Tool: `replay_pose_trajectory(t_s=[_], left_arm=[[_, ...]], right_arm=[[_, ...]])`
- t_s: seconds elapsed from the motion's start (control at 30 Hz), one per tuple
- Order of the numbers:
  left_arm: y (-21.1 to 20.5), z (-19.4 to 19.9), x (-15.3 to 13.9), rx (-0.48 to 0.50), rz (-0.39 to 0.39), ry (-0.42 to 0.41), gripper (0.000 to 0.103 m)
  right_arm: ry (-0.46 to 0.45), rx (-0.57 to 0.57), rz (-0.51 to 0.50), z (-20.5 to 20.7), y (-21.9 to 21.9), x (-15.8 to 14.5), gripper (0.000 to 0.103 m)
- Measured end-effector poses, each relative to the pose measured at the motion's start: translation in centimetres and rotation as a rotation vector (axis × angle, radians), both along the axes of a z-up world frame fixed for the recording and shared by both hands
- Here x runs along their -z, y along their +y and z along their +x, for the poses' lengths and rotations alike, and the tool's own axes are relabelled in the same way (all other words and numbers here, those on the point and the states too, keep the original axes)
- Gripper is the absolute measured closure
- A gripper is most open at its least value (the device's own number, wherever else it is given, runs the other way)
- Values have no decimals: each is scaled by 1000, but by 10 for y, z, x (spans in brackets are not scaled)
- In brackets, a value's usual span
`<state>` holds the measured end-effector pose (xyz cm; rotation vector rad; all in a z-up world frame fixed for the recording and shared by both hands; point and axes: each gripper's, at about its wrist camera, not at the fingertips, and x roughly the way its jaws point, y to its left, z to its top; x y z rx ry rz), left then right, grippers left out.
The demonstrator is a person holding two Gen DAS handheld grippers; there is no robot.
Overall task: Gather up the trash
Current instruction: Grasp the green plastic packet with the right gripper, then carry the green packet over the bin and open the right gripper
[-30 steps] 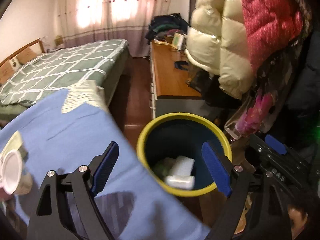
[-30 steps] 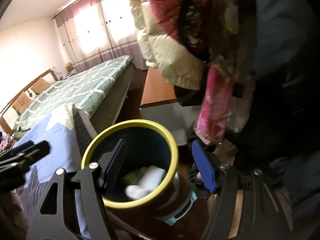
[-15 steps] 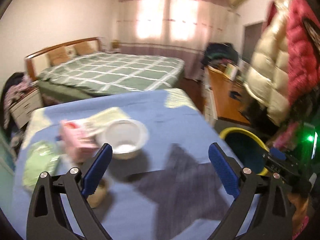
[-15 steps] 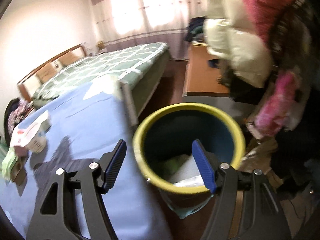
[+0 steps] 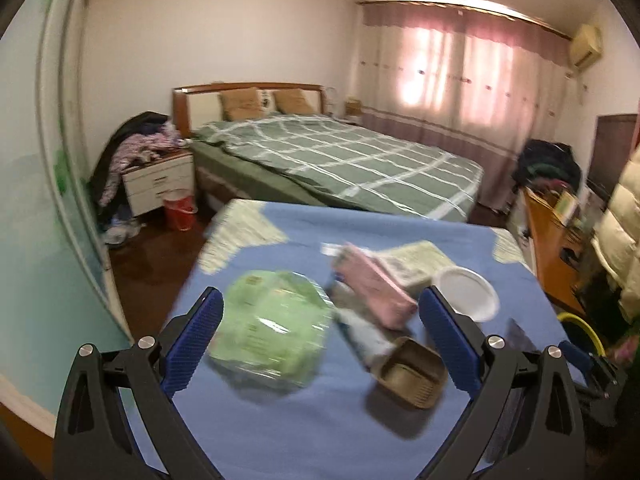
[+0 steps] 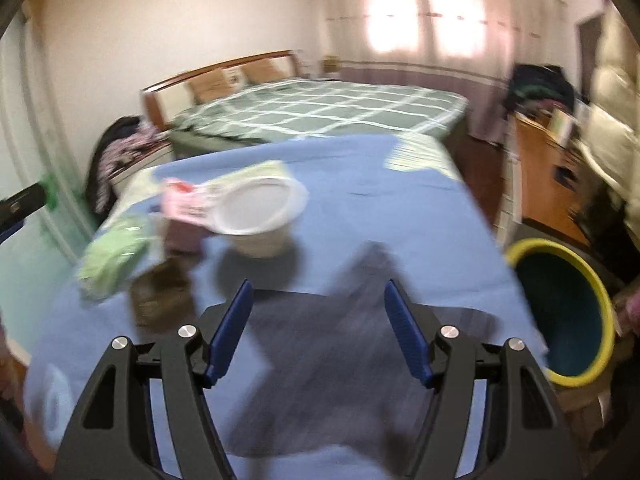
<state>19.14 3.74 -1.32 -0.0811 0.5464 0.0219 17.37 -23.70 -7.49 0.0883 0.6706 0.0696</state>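
Blue-clothed bench (image 5: 280, 432) is carrying a green plastic packet (image 5: 272, 332) | left hand-held gripper (image 5: 320, 340) is hanging spread wide, empty | right hand-held gripper (image 6: 318, 326) is hanging spread, empty | yellow-rimmed bin (image 6: 560, 308) is standing beside the bench

A bed (image 5: 340, 160) under a green checked cover is being seen at twelve o'clock, backed by a wooden headboard (image 5: 248, 90) against a pale wall (image 5: 220, 32). Daylight is being filtered through pink curtains (image 5: 460, 68) at one o'clock. A white nightstand (image 5: 158, 180) is being crowded by heaped clothes at ten o'clock. Dark wooden floor (image 5: 152, 256) is being shown beside it.
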Motion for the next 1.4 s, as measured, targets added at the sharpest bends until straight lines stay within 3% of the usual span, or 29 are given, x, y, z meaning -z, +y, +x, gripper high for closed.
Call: replay_pose_trajectory(t_s=[0.2, 0.37, 0.67, 0.8, 0.93, 1.13, 1.2, 1.27, 1.4], left_arm=[[39, 6, -10, -90, 31, -15, 6], [62, 12, -18, -142, 32, -28, 6], [111, 12, -29, -274, -1, -56, 6], [123, 11, -28, -294, -29, -57, 6], [126, 9, -26, -299, -38, -56, 6], [128, 7, -23, -293, -42, -49, 6], [128, 8, -22, -292, -41, -45, 6], [129, 11, -20, -292, -46, -42, 6], [130, 11, -18, -299, -52, -36, 6]], right_arm=[[-17, -172, -4, 13, 82, -16, 38], [42, -267, 13, 33, 134, -7, 38], [104, -328, -7, 67, 197, 11, 38], [140, -343, -26, 87, 221, 20, 38], [198, -350, -89, 103, 248, 37, 27], [230, -328, -139, 114, 255, 62, 28], [216, -330, -147, 114, 253, 61, 43], [216, -328, -142, 116, 251, 60, 65], [212, -319, -105, 117, 239, 58, 84]])
